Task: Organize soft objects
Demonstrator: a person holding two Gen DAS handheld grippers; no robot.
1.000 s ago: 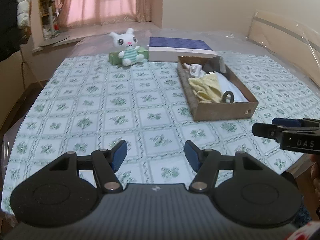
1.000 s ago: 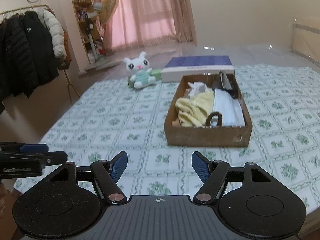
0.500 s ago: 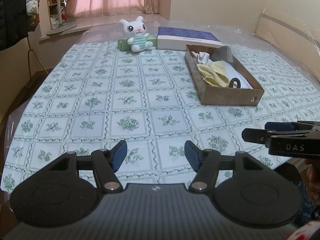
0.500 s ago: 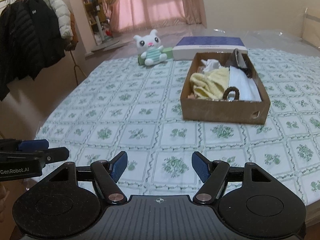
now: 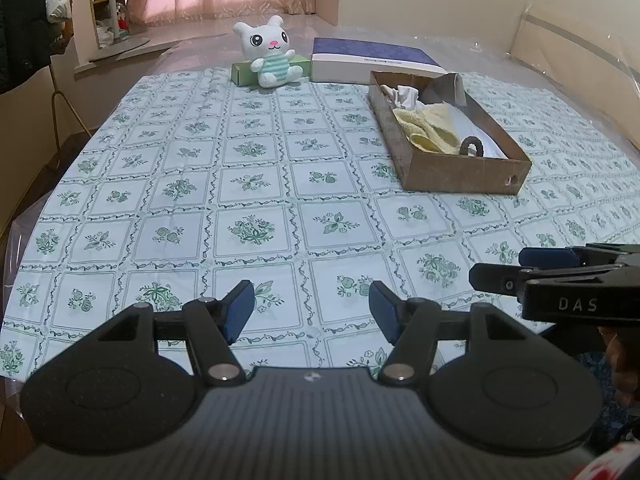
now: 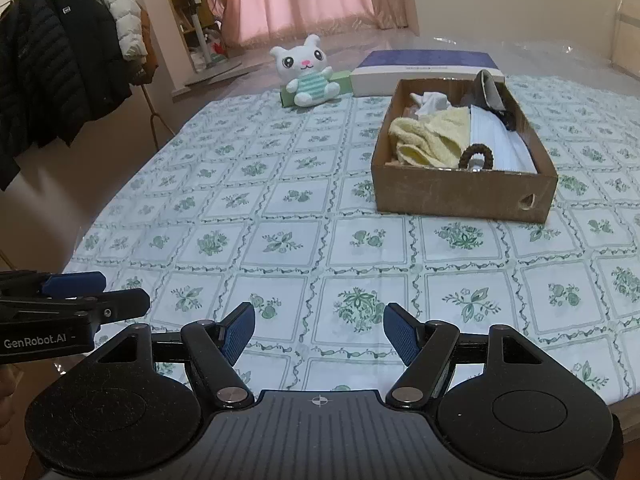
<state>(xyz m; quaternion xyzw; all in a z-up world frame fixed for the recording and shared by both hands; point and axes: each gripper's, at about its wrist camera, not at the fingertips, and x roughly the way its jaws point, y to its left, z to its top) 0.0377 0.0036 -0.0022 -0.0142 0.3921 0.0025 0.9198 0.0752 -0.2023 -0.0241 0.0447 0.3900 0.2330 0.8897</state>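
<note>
A brown cardboard box sits on the right of the patterned tablecloth. It holds a yellow cloth, a white cloth, white folded fabric and a dark hair tie. A white plush bunny sits at the far edge against a green box. My left gripper is open and empty over the near edge. My right gripper is open and empty, also near the front edge.
A flat white and purple box lies behind the cardboard box. Dark and white jackets hang on a rack left of the table. The table has a rounded left edge. Each gripper shows at the side of the other's view.
Both grippers have pulled back toward the near edge and risen a little, so the box and bunny look farther away. Both stay open and empty.
</note>
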